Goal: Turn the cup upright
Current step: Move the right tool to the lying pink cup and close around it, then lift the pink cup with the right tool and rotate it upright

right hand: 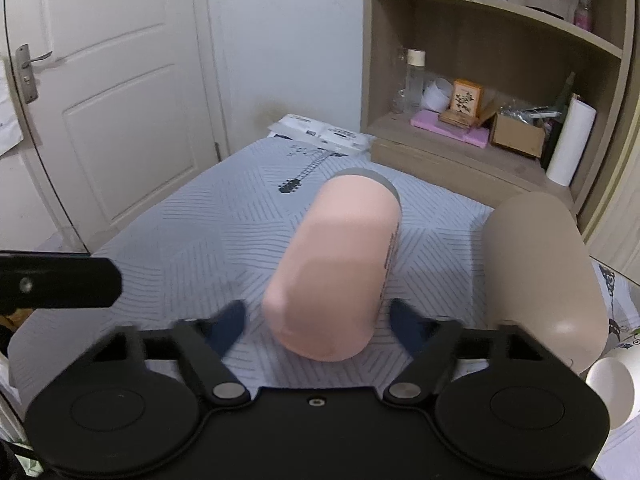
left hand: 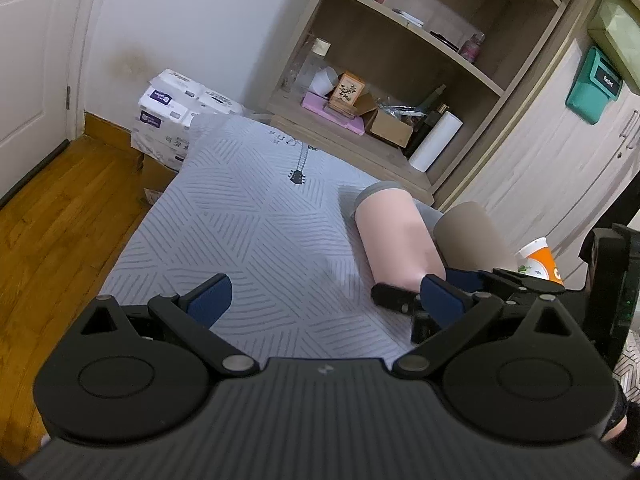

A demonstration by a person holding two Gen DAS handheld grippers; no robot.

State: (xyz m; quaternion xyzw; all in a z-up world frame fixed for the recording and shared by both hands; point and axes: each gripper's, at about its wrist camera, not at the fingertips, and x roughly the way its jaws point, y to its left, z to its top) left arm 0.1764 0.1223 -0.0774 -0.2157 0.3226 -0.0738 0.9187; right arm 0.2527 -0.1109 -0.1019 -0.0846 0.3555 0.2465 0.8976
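Observation:
A pink cup [right hand: 340, 264] lies on its side on the striped grey cloth [right hand: 192, 232], its grey rim pointing away and its closed base toward me. My right gripper [right hand: 320, 326] is open, its blue pads on either side of the cup's base, not touching. In the left wrist view the pink cup [left hand: 396, 236] lies to the right, with the right gripper's fingers [left hand: 400, 296] at its near end. My left gripper [left hand: 324, 300] is open and empty over the cloth, left of the cup.
A beige cup [right hand: 540, 276] lies on its side right of the pink one. An orange and white paper cup [left hand: 540, 260] stands at the right. A wooden shelf unit [right hand: 480, 80] with clutter is behind; a door [right hand: 100, 100] and tissue packs [left hand: 176, 116] are at the left.

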